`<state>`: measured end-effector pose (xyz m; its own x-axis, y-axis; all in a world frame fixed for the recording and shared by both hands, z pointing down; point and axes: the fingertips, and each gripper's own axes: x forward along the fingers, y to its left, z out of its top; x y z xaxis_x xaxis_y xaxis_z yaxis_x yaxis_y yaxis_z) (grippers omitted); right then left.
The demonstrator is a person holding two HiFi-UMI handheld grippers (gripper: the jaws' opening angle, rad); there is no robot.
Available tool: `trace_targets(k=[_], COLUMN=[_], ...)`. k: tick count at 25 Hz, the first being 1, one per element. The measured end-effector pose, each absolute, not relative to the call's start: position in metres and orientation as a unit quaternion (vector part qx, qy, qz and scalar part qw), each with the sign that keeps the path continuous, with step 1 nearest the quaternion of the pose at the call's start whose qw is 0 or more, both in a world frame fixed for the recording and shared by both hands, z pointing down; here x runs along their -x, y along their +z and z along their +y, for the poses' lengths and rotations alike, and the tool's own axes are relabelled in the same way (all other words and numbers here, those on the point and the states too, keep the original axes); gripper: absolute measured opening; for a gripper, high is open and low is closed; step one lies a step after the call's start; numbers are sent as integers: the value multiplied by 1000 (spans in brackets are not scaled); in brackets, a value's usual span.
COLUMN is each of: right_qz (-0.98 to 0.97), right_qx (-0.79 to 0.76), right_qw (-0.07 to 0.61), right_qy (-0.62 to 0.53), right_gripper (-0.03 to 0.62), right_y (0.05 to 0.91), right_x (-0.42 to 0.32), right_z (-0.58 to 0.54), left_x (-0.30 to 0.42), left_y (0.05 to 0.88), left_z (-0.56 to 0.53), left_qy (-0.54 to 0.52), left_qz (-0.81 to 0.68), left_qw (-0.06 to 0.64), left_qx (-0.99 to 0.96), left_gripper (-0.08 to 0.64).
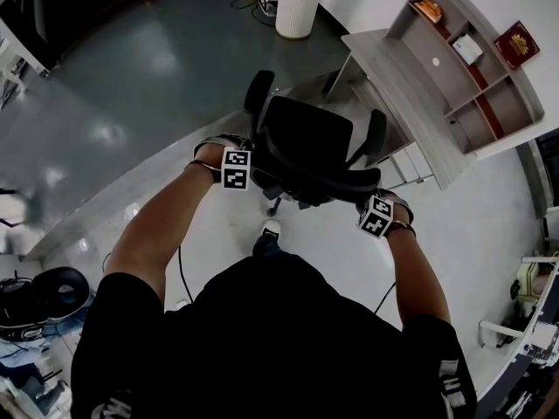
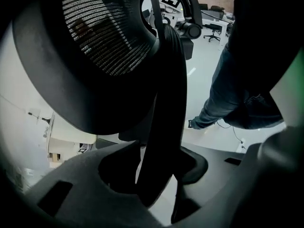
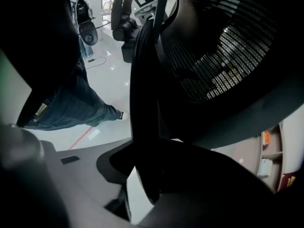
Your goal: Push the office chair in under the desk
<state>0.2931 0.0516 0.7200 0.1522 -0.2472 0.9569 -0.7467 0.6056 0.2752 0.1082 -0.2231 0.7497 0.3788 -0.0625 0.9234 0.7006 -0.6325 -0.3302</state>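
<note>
The black office chair (image 1: 306,147) stands on the pale floor just short of the grey desk (image 1: 410,103), its seat facing the desk. I stand behind its backrest with a gripper at each side. My left gripper (image 1: 255,175) (image 2: 159,175) is shut on the backrest's left frame edge (image 2: 164,103), which runs down between the jaws beside the mesh (image 2: 104,37). On the other side, my right gripper (image 1: 360,201) (image 3: 147,175) is shut on the right frame edge (image 3: 145,89), next to the mesh (image 3: 223,46).
A drawer unit (image 1: 410,164) sits under the desk's near end. Above the desk hangs a shelf (image 1: 489,68) with books. A white ribbed cylinder (image 1: 300,3) stands at the back. A cable (image 1: 182,273) lies on the floor by my foot (image 1: 272,230).
</note>
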Motion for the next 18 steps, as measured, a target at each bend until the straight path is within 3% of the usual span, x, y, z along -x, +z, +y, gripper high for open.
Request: trace_targets(k=[18], right_qz=[-585], right_qx=[-466], right_qw=[607], right_qy=[270], right_gripper=[127], right_y=[717], right_x=[-321], right_z=[16], left_x=[-210], left_y=[752], left_z=[-294], left_qy=[-489], left_qz=[-293], left_qw=[415], left_qx=[709], left_gripper=[195])
